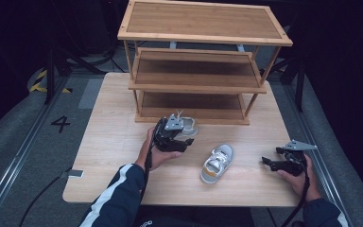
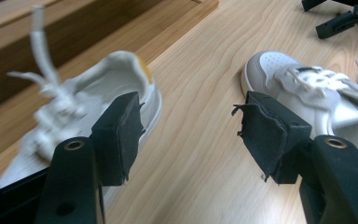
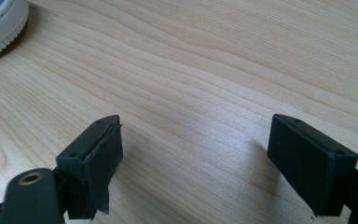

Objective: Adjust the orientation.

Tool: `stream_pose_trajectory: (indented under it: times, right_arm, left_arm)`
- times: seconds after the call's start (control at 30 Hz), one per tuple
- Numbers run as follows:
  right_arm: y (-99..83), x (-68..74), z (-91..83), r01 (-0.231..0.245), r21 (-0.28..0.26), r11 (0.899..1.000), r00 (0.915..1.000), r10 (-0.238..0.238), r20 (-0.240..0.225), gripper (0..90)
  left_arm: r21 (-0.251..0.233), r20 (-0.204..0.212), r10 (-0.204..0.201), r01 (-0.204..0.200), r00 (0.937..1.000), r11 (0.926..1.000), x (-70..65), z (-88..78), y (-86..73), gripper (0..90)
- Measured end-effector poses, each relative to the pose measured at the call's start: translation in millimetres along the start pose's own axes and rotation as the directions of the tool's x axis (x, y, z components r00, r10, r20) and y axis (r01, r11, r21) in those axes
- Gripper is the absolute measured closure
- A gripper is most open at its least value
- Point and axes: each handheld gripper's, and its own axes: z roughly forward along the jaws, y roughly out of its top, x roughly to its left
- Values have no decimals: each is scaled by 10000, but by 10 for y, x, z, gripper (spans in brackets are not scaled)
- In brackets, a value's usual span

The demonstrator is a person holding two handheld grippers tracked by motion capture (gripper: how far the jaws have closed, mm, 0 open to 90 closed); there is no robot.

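Tongs of the left gripper are being held released beside a white sneaker at the rack's foot; the other sneaker is lying toward four o'clock on the counter. Right tongs are being held released, empty.

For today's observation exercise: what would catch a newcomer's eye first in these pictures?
First the three-tier bamboo rack standing at the table's far edge. Then two small white shoes: one lying mid-table, the other by the rack's bottom shelf, beside the left tool, whose jaws stand apart with nothing between them.
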Motion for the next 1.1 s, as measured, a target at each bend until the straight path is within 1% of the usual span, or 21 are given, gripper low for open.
stream_pose_trajectory:
  times: [0.03, 0.07, 0.13, 0.23, 0.27, 0.37, 0.47, 0.57, 0.6, 0.63, 0.67, 0.7, 0.73, 0.77, 0.8, 0.83, 0.87, 0.9, 0.93, 0.97, 1.1]
  right_arm:
    - [0, 0, 0, 0, 0, 10000, 10000, 0, 1, 184]
    - [0, 0, 0, -1, -2, 10000, 10000, 1, -1, 184]
    - [0, 0, 0, -3, 1, 10000, 10000, 3, -2, 184]
    - [0, 0, 0, 1, -1, 10000, 10000, -1, 0, 184]
    - [0, 0, 0, 1, -1, 10000, 10000, -1, 0, 184]
    - [0, 0, 0, 2, 0, 10000, 10000, -2, -1, 184]
    - [0, 0, 0, 0, -1, 10000, 10000, 0, -1, 184]
    - [0, -1, 0, 1, 1, 10000, 10000, -1, -2, 184]
    - [0, -1, 0, 0, 1, 10000, 10000, 0, -3, 184]
    - [0, -1, 0, 0, 1, 10000, 10000, 0, -4, 184]
    - [0, -1, 0, -1, 0, 10000, 10000, 1, -2, 184]
    - [0, -1, 0, 1, -1, 10000, 10000, -1, -2, 184]
    - [0, -1, 0, 1, 4, 10000, 10000, -1, -4, 184]
    - [0, -1, 0, 1, 4, 10000, 10000, -1, -4, 184]
    - [0, -1, 0, 1, 6, 10000, 10000, -1, -4, 184]
    - [0, -1, 0, 0, 1, 10000, 10000, 0, -3, 184]
    - [0, -1, 0, 0, 2, 10000, 10000, 0, -4, 184]
    - [0, -1, 0, 1, 1, 10000, 10000, -1, -3, 184]
    - [0, -1, 0, -2, 7, 10000, 10000, 2, -7, 184]
    - [0, -2, 0, -3, 9, 10000, 10000, 3, -17, 184]
    - [0, -2, 0, -1, 8, 10000, 10000, 1, -8, 184]
  left_arm:
    - [52, -98, 94, -94, 9999, 9999, 5, 30, 19, 386]
    - [100, -146, -22, 23, 9999, 9999, 0, 77, 45, 386]
    - [304, -315, 22, -12, 9995, 9995, 33, 142, 96, 385]
    - [442, -464, -63, 83, 9989, 9990, 72, 236, 156, 377]
    - [567, -620, -53, 88, 9981, 9984, 88, 287, 176, 377]
    - [882, -713, -409, 471, 9966, 9950, 137, 452, 207, 379]
    - [948, -743, -530, 600, 9958, 9937, 149, 521, 217, 390]
    - [1320, -795, -600, 702, 9950, 9888, 162, 620, 236, 451]
    - [1420, -889, -414, 538, 9952, 9884, 166, 654, 245, 465]
    - [1502, -937, -385, 523, 9949, 9873, 163, 680, 248, 494]
    - [1652, -844, -377, 513, 9957, 9849, 173, 712, 248, 503]
    - [1813, -801, -348, 489, 9962, 9822, 181, 737, 250, 558]
    - [1820, -915, -292, 455, 9954, 9822, 177, 760, 248, 582]
    - [1899, -978, -366, 547, 9945, 9803, 171, 767, 251, 582]
    - [1896, -964, -309, 488, 9949, 9806, 177, 769, 252, 599]
    - [2004, -997, -272, 468, 9946, 9786, 179, 753, 253, 631]
    - [2023, -918, -253, 435, 9955, 9784, 191, 734, 249, 677]
    - [2156, -698, -83, 232, 9975, 9762, 210, 688, 245, 709]
    - [2041, -526, -71, 177, 9986, 9788, 212, 665, 237, 750]
    - [2089, -346, -102, 172, 9993, 9778, 203, 641, 227, 756]
    - [2302, 403, 186, -273, 9990, 9728, 151, 543, 182, 766]
